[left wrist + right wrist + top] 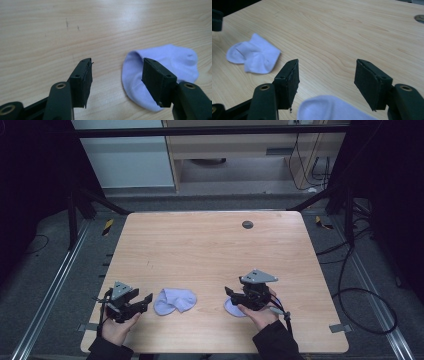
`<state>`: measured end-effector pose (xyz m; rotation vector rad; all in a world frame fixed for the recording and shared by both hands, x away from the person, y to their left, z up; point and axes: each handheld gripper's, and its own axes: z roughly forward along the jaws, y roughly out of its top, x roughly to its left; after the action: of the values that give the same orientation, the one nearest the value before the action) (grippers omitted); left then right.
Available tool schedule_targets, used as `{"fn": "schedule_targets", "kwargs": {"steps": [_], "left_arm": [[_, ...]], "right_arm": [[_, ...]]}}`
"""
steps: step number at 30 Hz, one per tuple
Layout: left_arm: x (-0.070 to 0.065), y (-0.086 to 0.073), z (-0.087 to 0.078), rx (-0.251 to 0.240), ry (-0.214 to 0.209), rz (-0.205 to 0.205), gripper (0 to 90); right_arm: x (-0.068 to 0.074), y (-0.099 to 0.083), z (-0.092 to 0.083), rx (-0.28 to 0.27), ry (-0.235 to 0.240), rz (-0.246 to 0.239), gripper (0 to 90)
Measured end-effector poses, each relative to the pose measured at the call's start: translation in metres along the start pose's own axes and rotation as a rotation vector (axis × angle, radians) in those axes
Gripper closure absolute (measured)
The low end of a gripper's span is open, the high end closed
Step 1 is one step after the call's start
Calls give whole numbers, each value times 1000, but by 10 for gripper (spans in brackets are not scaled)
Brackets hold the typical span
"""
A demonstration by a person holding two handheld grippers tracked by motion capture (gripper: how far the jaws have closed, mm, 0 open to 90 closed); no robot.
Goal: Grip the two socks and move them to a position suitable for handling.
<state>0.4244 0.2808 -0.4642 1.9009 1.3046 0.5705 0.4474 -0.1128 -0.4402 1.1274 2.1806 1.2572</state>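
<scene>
**A:** What's the left gripper doing?

**B:** I've got it low at the near left of the pale wooden table, jaws spread wide and holding nothing. A small pale lilac cotton sock lies crumpled just beside it; in the left gripper view the sock sits behind one jaw.

**A:** And the right gripper?

**B:** Also wide open and empty. It hovers over a second pale lilac sock, whose edge lies below the jaws, untouched.

Both grippers wide open
</scene>
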Motion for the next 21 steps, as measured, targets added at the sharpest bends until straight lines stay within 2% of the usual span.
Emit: {"fn": "schedule_targets", "kwargs": {"steps": [1, 2, 6, 7, 9, 10, 21], "left_arm": [[0, -2, 1, 9, -2, -1, 412], [0, -2, 1, 9, -2, -1, 417], [-2, -3, 3, 20, -10, 11, 429], [-3, -4, 4, 27, -11, 17, 442], [-4, -5, 5, 35, -9, 23, 450], [-4, -5, 6, 39, -9, 23, 464], [-10, -8, 13, 73, -11, 47, 509]], "right_arm": [[8, 3, 5, 4, 19, -14, 368], [8, 3, 5, 4, 19, -14, 368], [25, 9, 19, 17, 56, -43, 375], [34, 11, 26, 28, 75, -53, 386], [38, 12, 30, 34, 82, -58, 395], [45, 13, 36, 45, 97, -62, 410], [72, 14, 62, 98, 137, -101, 494]]}}
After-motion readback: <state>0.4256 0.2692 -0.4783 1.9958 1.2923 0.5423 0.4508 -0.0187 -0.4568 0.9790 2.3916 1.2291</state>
